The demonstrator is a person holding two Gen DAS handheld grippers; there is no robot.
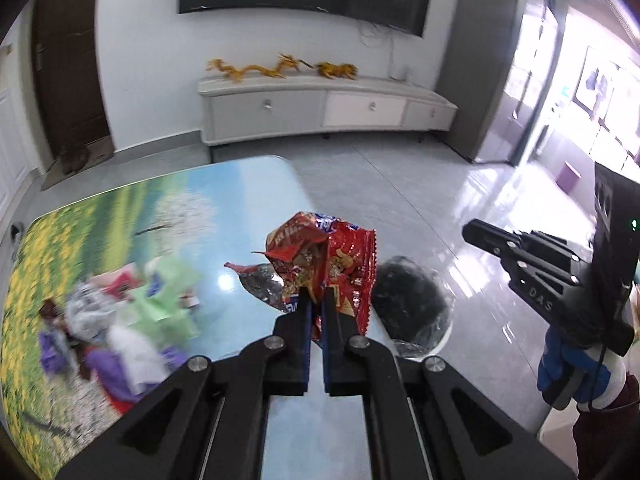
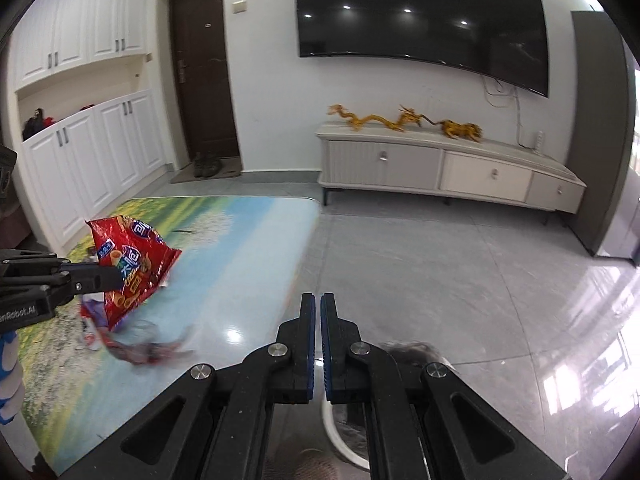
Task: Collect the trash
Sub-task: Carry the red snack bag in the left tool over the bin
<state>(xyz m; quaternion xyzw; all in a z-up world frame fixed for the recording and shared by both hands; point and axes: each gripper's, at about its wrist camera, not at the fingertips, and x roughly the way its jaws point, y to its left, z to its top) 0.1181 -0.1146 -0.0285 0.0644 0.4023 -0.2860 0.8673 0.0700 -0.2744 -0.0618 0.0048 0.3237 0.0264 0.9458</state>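
My left gripper is shut on a crumpled red snack bag, held in the air over the right end of the table. Just beyond it, off the table's edge, is a bin lined with a black bag. The right wrist view shows the same red bag in the left gripper at the left. My right gripper is shut with nothing in it, above the table edge and the bin. More wrappers lie blurred on the table's left part.
The table top carries a landscape print with a glossy surface. Grey tiled floor stretches right of the table to a low white TV cabinet under a wall-mounted screen. A dark door and white cupboards stand at the left.
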